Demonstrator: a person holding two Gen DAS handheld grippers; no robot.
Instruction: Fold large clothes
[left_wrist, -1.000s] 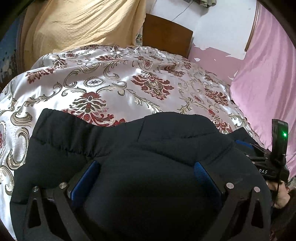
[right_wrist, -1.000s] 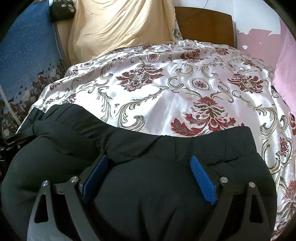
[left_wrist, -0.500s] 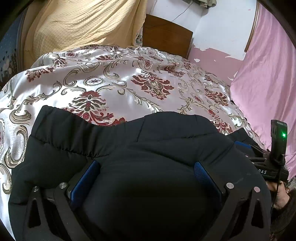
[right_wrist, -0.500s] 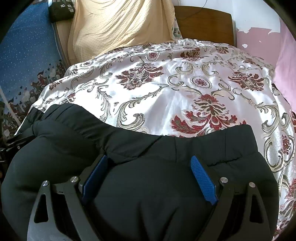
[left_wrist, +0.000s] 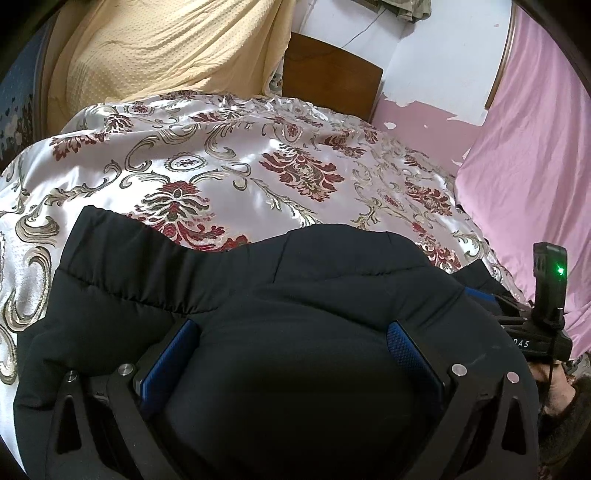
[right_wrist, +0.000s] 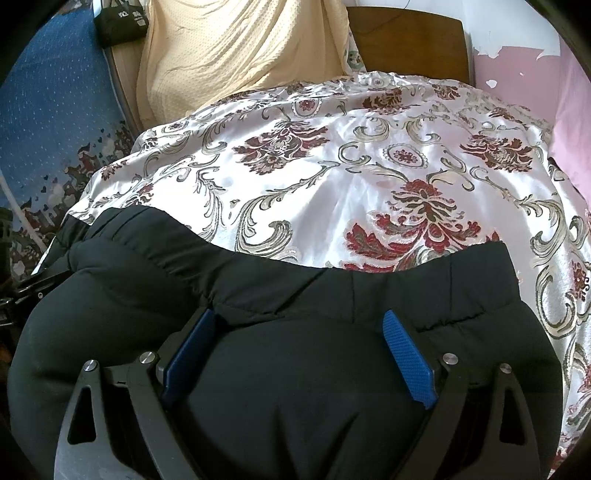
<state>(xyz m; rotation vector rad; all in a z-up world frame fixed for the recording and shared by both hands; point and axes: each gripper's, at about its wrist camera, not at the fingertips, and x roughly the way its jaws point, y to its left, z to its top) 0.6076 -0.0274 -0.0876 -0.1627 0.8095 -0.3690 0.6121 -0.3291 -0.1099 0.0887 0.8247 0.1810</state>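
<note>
A black puffy jacket (left_wrist: 332, 280) lies bunched on a satin floral bedspread (left_wrist: 258, 166), at its near end. My left gripper (left_wrist: 291, 328) is spread wide, its blue pads (left_wrist: 170, 354) pressed on a thick bulge of the jacket. In the right wrist view the same jacket (right_wrist: 147, 280) fills the span of my right gripper (right_wrist: 299, 317). Its jaws are opening, and the fabric still swells against the pads (right_wrist: 406, 358). The right gripper's body with a green light (left_wrist: 546, 295) and a hand (left_wrist: 554, 387) show at the left view's right edge.
A yellow textured cloth (left_wrist: 166, 48) drapes over the bed's head beside a wooden headboard (left_wrist: 332, 74). Pink fabric (left_wrist: 535, 147) hangs along the right side. A blue patterned curtain (right_wrist: 48, 110) and a black box (right_wrist: 118, 22) are at the left. The bedspread (right_wrist: 332, 184) stretches beyond the jacket.
The jacket's far edge has shifted slightly in both views. Both grippers stay where they were.
</note>
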